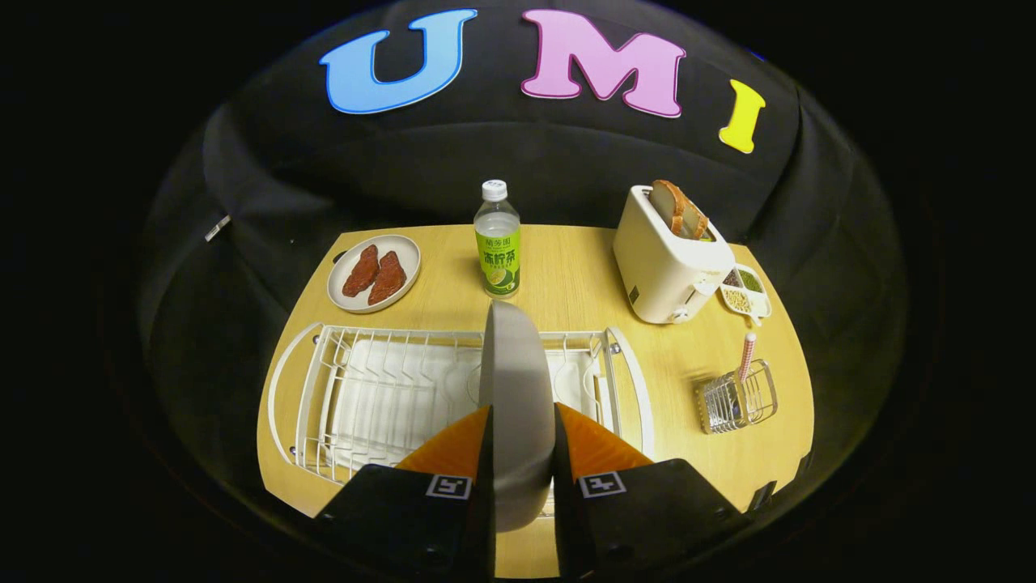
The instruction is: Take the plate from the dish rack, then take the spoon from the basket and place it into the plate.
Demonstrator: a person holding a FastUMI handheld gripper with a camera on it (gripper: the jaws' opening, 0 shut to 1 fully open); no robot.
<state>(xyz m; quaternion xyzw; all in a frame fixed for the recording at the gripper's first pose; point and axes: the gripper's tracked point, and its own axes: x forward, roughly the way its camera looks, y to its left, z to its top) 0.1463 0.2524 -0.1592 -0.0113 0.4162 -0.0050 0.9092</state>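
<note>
Tool fingers pinch smooth grey plate edge-on above wire dish rack.

- bottle: green label bearing large printed characters, with smaller print too fine to read.
- gripper: a square black-and-white marker on each finger; both fingers clamp the plate.

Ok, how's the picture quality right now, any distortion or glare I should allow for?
Gripper view: fisheye bends the table edges and dish rack rails; light is even, with soft shadows beside the toaster and basket; no strong glare; the plate held edge-on in the gripper looks slightly soft up close.
</note>
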